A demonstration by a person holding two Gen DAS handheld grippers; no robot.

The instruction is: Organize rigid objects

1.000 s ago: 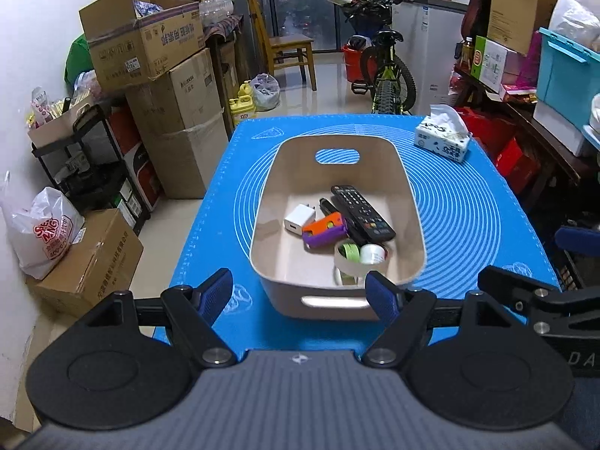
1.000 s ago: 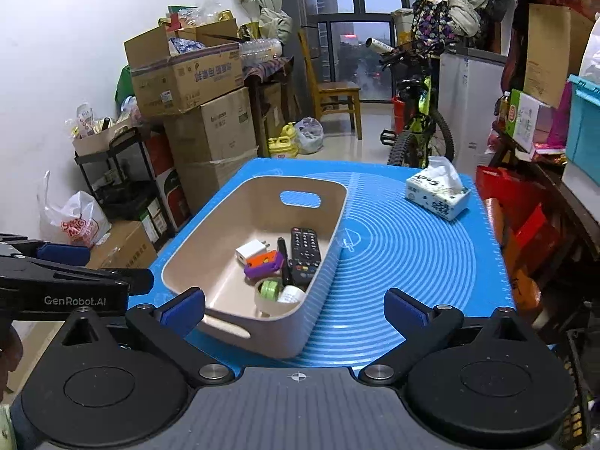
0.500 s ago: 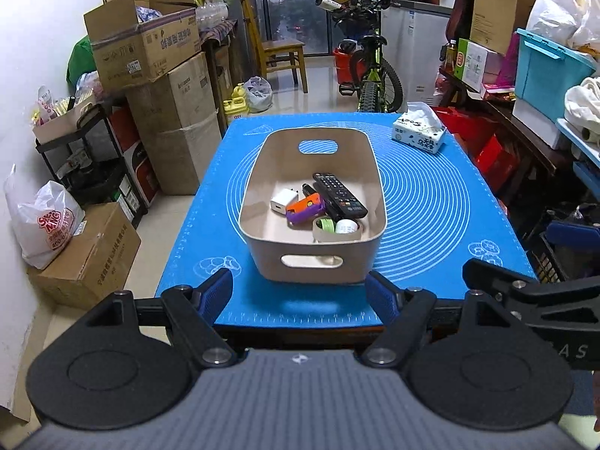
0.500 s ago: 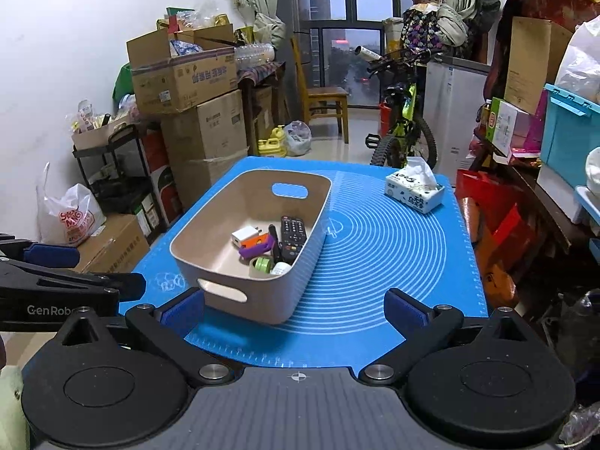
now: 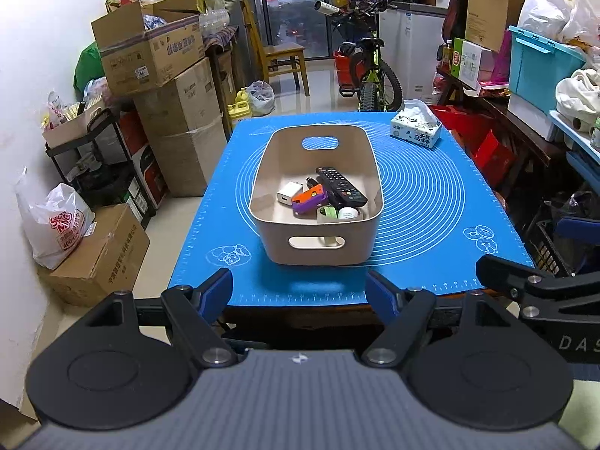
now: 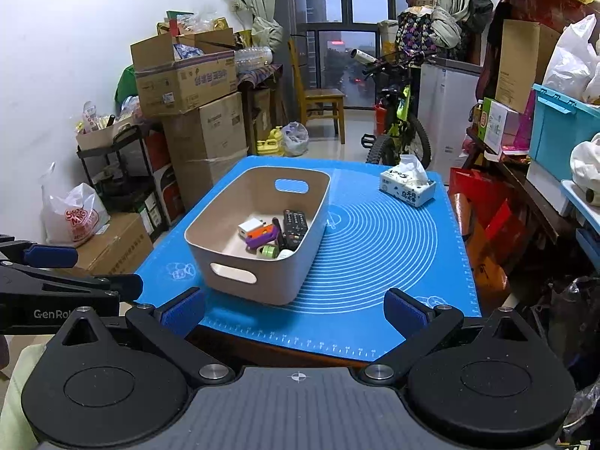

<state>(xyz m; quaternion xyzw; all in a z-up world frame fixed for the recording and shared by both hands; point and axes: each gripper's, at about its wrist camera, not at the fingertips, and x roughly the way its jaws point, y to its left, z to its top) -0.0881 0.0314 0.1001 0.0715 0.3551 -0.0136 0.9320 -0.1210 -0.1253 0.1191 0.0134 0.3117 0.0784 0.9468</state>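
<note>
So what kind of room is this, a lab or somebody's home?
Probably a cluttered spare room in a home: stacked cardboard boxes along the wall, a bicycle by the balcony window, a wooden chair.

1. Beige bin: smooth matt plastic, faint sheen along the rim.
2. Blue mat: rubbery, matt, printed with pale rings and a ruler edge.
3. Remote control: black plastic, slightly glossy, with rubbery-looking buttons.
4. White charger: glossy hard plastic.
5. Tissue pack: thin glossy plastic wrap, soft paper at the top.
6. Left gripper: matt black plastic arms, blue rubbery pads, bright metal pins.
7. Cardboard boxes: brown matt paperboard, glossy tape strips.
8. Chair: varnished wood.
</note>
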